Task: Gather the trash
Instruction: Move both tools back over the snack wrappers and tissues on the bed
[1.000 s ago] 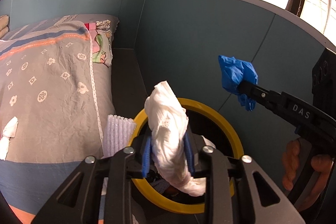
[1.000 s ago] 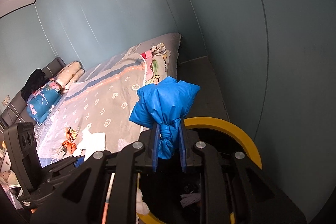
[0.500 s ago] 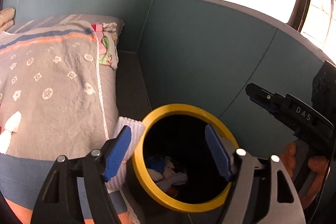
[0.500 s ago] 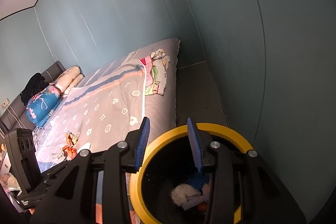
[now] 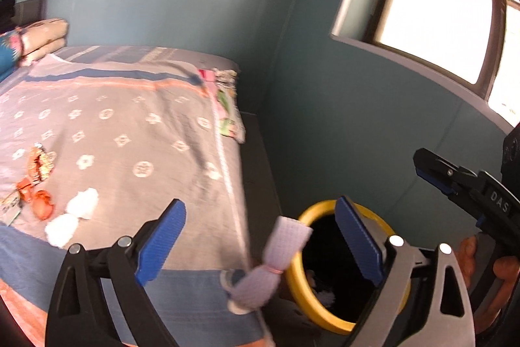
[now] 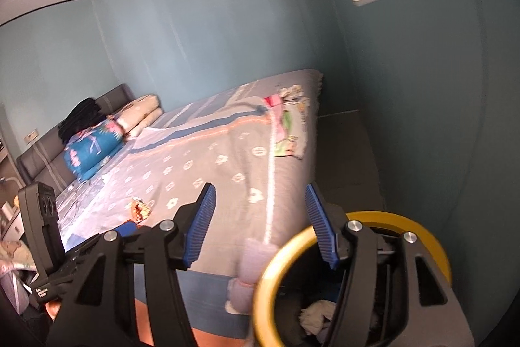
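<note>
A black bin with a yellow rim [image 5: 304,265] stands on the floor beside the bed; it also shows in the right wrist view [image 6: 269,269], with crumpled trash [image 6: 317,314] inside. My left gripper [image 5: 260,236] is open and empty above the bed's edge and the bin. My right gripper [image 6: 260,221] is open and empty over the bin's rim; it shows at the right of the left wrist view [image 5: 432,171]. White paper wads [image 5: 71,217] and orange wrappers [image 5: 35,181] lie on the bedspread [image 5: 130,135]; the wrappers also show in the right wrist view [image 6: 139,207].
A pale rolled cloth bundle tied with a band [image 5: 273,265] hangs at the bed's corner next to the bin. Teal walls close in on the right, with a window [image 5: 438,12] above. Pillows [image 6: 136,116] lie at the headboard.
One second ago the left gripper held a white wad and the right a blue wad over the bin; both opened and dropped them. Both grippers have since lifted and swung toward the bed.
</note>
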Motion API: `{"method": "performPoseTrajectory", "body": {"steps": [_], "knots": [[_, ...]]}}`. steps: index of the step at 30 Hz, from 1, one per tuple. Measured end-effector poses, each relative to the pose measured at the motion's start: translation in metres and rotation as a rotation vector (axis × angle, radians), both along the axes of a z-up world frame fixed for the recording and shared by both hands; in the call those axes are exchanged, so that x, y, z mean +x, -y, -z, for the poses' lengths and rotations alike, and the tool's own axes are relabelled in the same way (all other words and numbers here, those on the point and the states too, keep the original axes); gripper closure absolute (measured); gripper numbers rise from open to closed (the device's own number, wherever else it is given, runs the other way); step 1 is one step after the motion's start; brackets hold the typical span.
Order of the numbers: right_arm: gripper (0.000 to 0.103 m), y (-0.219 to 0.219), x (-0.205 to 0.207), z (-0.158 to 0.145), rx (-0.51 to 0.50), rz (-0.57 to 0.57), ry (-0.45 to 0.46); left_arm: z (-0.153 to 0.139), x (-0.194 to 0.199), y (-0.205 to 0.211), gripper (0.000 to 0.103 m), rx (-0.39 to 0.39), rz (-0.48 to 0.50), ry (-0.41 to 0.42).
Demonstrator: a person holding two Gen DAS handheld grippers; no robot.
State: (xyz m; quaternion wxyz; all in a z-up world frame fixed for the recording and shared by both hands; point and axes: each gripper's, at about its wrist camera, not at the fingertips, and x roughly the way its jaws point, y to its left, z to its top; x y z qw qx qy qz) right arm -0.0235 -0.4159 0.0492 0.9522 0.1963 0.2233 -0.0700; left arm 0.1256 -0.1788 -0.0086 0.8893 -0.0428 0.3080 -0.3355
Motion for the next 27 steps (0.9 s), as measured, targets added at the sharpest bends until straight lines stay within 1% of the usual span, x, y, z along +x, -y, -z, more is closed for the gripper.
{"method": "performPoseTrajectory", "body": {"steps": [6, 8, 15, 20, 21, 27], "knots": [[0.044, -0.04, 0.038, -0.008, -0.013, -0.092, 0.006, -0.007, 0.02, -0.053, 0.012, -0.008, -0.108, 0.013], [0.041, -0.056, 0.052, -0.01, -0.019, -0.125, 0.005, -0.008, 0.027, -0.073, 0.011, -0.006, -0.144, 0.018], [0.04, -0.109, 0.104, -0.002, -0.015, -0.234, -0.029, -0.007, 0.058, -0.139, 0.011, 0.027, -0.287, 0.025], [0.04, -0.156, 0.149, 0.015, -0.012, -0.307, -0.078, 0.002, 0.086, -0.189, 0.011, 0.04, -0.387, -0.001], [0.04, -0.16, 0.152, 0.017, -0.012, -0.313, -0.083, 0.004, 0.092, -0.198, 0.01, 0.043, -0.404, -0.004], [0.04, -0.213, 0.204, 0.053, -0.001, -0.397, -0.158, 0.022, 0.131, -0.242, 0.01, 0.081, -0.487, -0.037]]}}
